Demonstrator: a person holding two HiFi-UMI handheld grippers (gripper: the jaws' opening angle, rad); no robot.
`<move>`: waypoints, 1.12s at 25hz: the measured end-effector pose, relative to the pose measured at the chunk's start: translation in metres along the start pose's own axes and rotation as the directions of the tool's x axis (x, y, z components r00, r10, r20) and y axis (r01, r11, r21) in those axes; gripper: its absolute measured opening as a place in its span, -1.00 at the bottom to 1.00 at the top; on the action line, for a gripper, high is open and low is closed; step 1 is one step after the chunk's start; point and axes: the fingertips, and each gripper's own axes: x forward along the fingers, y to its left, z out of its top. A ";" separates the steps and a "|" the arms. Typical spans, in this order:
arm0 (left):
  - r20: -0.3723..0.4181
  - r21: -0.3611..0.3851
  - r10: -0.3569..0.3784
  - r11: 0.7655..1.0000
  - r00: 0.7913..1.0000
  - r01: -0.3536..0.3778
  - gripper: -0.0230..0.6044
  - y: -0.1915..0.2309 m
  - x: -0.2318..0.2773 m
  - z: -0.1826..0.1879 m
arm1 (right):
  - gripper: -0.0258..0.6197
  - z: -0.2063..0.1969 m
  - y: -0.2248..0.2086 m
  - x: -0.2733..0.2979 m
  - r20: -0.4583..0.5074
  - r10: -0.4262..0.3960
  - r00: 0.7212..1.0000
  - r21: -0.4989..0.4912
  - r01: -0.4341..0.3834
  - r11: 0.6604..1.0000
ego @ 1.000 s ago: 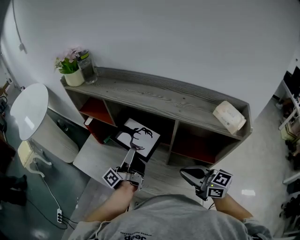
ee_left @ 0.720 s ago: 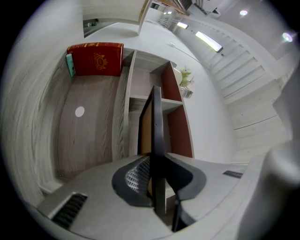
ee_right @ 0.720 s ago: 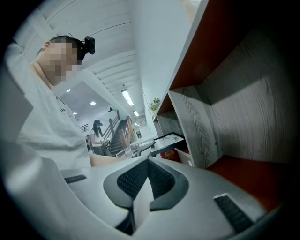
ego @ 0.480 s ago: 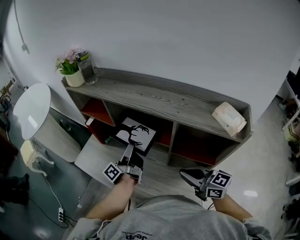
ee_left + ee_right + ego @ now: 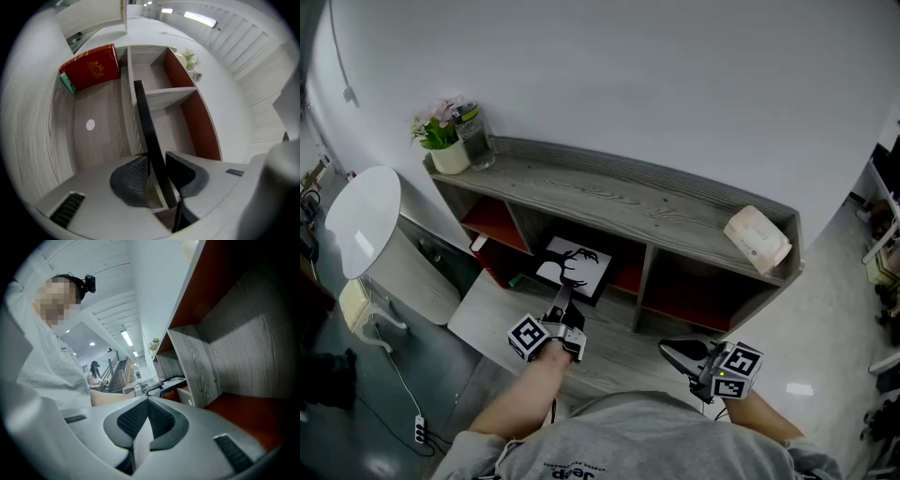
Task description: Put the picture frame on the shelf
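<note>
One picture frame (image 5: 574, 267) in one shelf's (image 5: 609, 192) middle bay, left gripper (image 5: 563, 299) just loosening around it, right gripper (image 5: 667, 347) closed, empty

A plain white wall (image 5: 675, 75) is seen behind a low shelf (image 5: 609, 192) of grey wood grain, whose open compartments are lined in red-brown. Just beside its left end a round white table (image 5: 361, 220) is placed. A pale glossy floor (image 5: 825, 347) is shown at the right, and a dark grey one at the left, where a power strip (image 5: 420, 432) with its cable is laid. Long ceiling lights (image 5: 201, 18) are seen lit in the left gripper view.
</note>
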 end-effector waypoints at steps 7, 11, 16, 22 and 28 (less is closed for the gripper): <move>-0.087 0.313 0.057 0.949 0.995 -0.027 -0.36 -0.012 0.008 0.000 | -0.86 -0.002 0.005 0.003 -0.011 0.009 1.000 -0.011 -0.010 1.000; -0.092 0.460 0.084 0.887 0.992 -0.032 -0.34 -0.020 0.008 0.003 | -0.86 -0.003 0.006 0.002 -0.016 0.010 1.000 -0.019 -0.010 1.000; -0.168 0.367 0.131 0.928 0.977 -0.061 -0.26 -0.016 0.014 0.002 | -0.86 -0.002 0.007 0.000 -0.014 0.007 1.000 -0.015 -0.007 1.000; -0.222 0.266 0.118 0.962 0.968 -0.056 0.10 -0.015 0.014 -0.003 | -0.86 -0.003 0.011 0.000 -0.017 0.011 1.000 -0.017 -0.012 1.000; -0.166 0.425 0.117 0.904 0.979 -0.036 0.31 -0.008 -0.016 0.005 | -0.86 -0.005 0.008 -0.001 -0.015 0.006 1.000 -0.010 -0.006 1.000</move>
